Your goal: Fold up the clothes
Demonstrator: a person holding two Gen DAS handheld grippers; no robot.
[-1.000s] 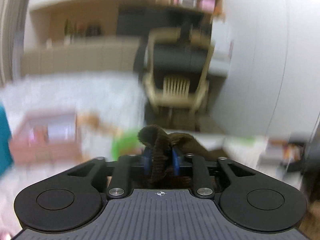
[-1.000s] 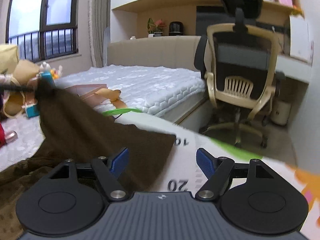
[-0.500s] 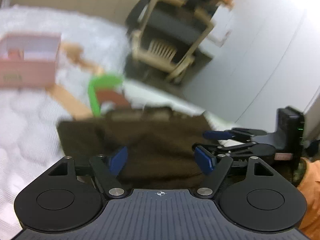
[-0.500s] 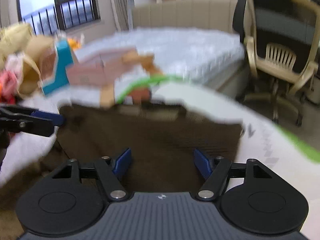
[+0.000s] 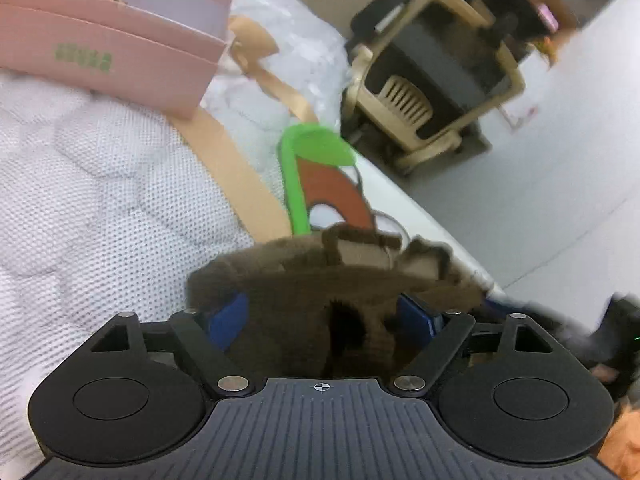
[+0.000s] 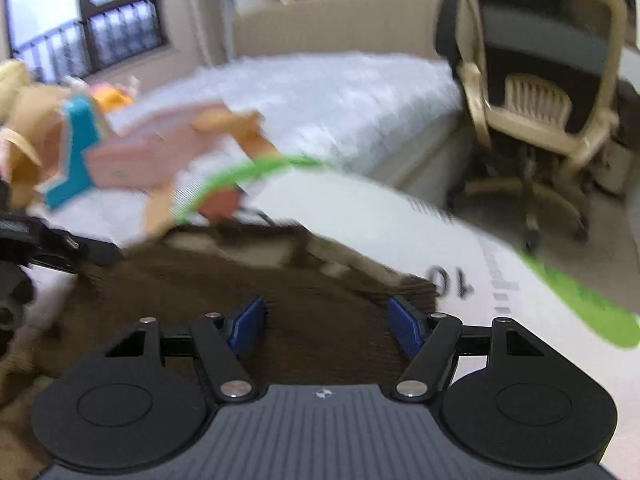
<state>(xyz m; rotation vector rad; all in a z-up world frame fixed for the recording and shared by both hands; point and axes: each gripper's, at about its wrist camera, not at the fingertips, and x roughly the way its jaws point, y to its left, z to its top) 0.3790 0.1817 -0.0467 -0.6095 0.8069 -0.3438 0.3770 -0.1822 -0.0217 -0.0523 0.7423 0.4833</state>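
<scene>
White quilted bed carries the printed mat; brown knit garment now lies doubled on the mat, dropped by left gripper a second ago; one fold likely laid; both grippers gape, right gripper low over cloth.

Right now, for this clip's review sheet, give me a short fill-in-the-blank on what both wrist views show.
1. The garment lying between both pairs of tongs is dark ____ in colour.
2. The left tongs are ____, their blue pads set wide apart around the cloth.
3. The box on the white bedding is ____.
4. Beyond the bed stands a beige office ____.

Missing words: brown; open; pink; chair
</scene>
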